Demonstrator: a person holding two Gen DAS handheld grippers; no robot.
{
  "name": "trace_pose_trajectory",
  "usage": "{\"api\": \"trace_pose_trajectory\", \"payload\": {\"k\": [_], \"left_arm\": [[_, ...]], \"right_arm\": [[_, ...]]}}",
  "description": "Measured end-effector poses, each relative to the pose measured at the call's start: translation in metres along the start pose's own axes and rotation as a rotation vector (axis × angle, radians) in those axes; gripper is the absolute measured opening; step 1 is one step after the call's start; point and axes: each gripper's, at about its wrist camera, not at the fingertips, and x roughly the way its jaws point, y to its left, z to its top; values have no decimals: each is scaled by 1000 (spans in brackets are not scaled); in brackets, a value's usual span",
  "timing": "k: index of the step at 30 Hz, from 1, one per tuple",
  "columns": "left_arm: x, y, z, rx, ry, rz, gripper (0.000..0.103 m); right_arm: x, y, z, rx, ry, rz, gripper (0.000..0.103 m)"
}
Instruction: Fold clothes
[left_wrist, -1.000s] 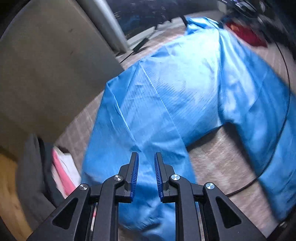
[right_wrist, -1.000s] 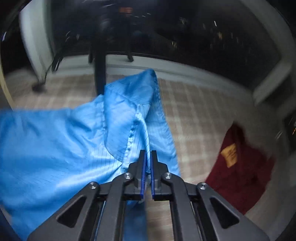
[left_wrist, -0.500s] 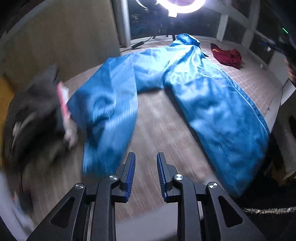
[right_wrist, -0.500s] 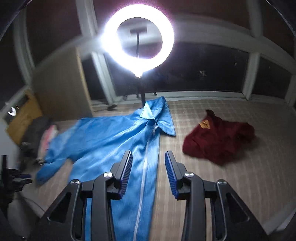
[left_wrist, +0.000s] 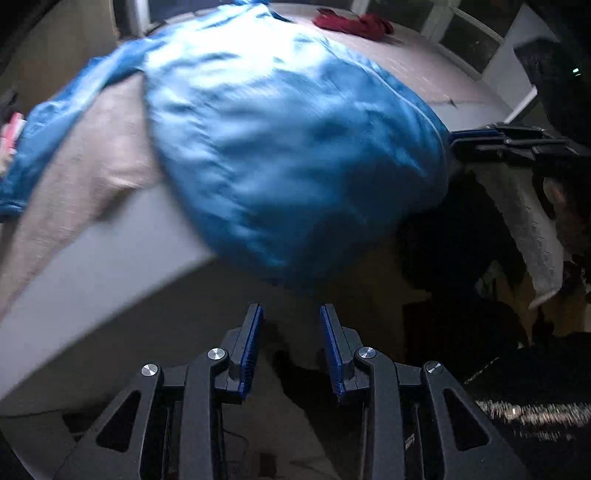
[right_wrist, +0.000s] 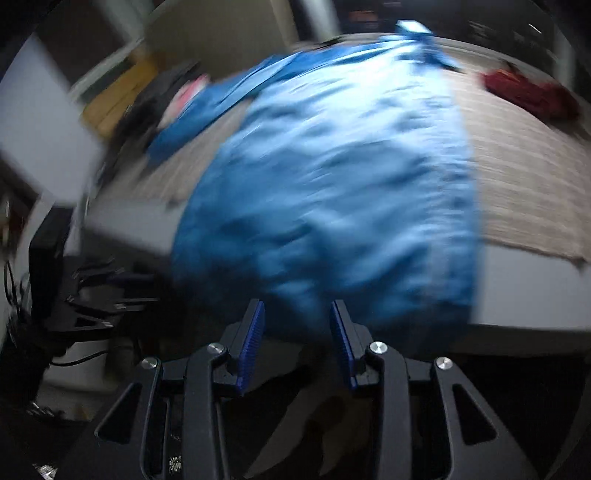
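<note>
A large blue garment (left_wrist: 288, 147) lies spread on the bed, and its hem hangs over the near edge. In the left wrist view my left gripper (left_wrist: 291, 332) hovers just below that hem, over the bed's grey side. Its jaws are opening and nothing is between them. My right gripper (right_wrist: 297, 332) is open at the hem of the blue garment (right_wrist: 332, 184). The blurred cloth edge sits just beyond its fingertips, and the pads do not press on it. In the left wrist view the right gripper (left_wrist: 453, 137) shows side-on at the garment's right corner.
A red garment (left_wrist: 351, 24) (right_wrist: 528, 94) lies crumpled at the far side of the bed. A pile of dark and pink clothes (right_wrist: 181, 96) sits off to the left. The bed's grey side (left_wrist: 110, 280) drops to a dark, cluttered floor. A person's dark sleeve (left_wrist: 554, 85) is at right.
The right gripper let go of the blue collar and opened. Both grippers swept back from the far part of the garment to its hem at the bed's near edge. The left jaws widened.
</note>
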Motion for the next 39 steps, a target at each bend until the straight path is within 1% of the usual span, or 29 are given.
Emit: {"api": "trace_pose_trajectory", "payload": {"k": [2,4,6,8,9,10,13,14,15,18,20,22,23,24,27,31,32,33,34,35,37,38,39], "left_arm": [[15,0,-1,-32,-4,1,30],[27,4,-1,-72,-16,-8,30],[32,15,1,-142,-45,-49,30],[33,23,3,-185,-77,-105,27],[32,24,4,-191,-90,-130,18],[30,22,5,-177,-94,-138,10],[10,16,6,-140,-111,-172,9],[-2,16,6,-138,-126,-197,9],[-11,15,7,-133,-135,-212,9],[-44,10,14,-80,-163,-239,9],[-59,5,23,-39,-169,-238,9],[-71,1,35,1,-171,-236,9],[-73,-2,40,13,-174,-240,9],[-76,-4,44,25,-176,-244,9],[-83,-10,56,60,-183,-256,9],[-96,-18,66,96,-195,-281,9],[-100,-18,66,104,-195,-278,10],[-103,-19,65,114,-192,-253,13],[-105,-19,64,124,-191,-224,18],[-106,-18,62,134,-196,-188,18],[-109,-15,59,138,-219,-117,35],[-109,-7,54,121,-221,-110,36],[-105,2,49,93,-216,-121,36]], "right_arm": [[3,18,-4,-47,3,20,36],[0,23,-5,-55,-8,25,36],[-3,18,-6,-44,-6,14,36],[-7,16,-10,-35,-3,-4,36],[-8,13,-11,-32,-4,-17,36],[-9,11,-12,-28,-4,-24,36],[-7,14,-15,-51,1,-26,37],[-7,18,-18,-78,-4,-22,38],[-8,25,-21,-111,-11,-10,43],[-8,48,-29,-196,-51,0,53],[-9,63,-30,-250,-94,-11,53],[-12,74,-30,-303,-149,-41,54],[-13,80,-29,-330,-173,-58,59],[-13,84,-28,-358,-189,-72,61],[-11,96,-26,-436,-211,-86,61],[-4,104,-20,-493,-244,-150,61],[-4,100,-16,-476,-240,-139,60],[-4,97,-12,-458,-236,-129,41],[-4,93,-8,-441,-232,-118,23],[-4,88,-3,-422,-222,-117,6],[-14,75,7,-400,-224,-175,6],[-22,67,12,-389,-234,-202,6],[-33,58,18,-367,-249,-210,5]]}}
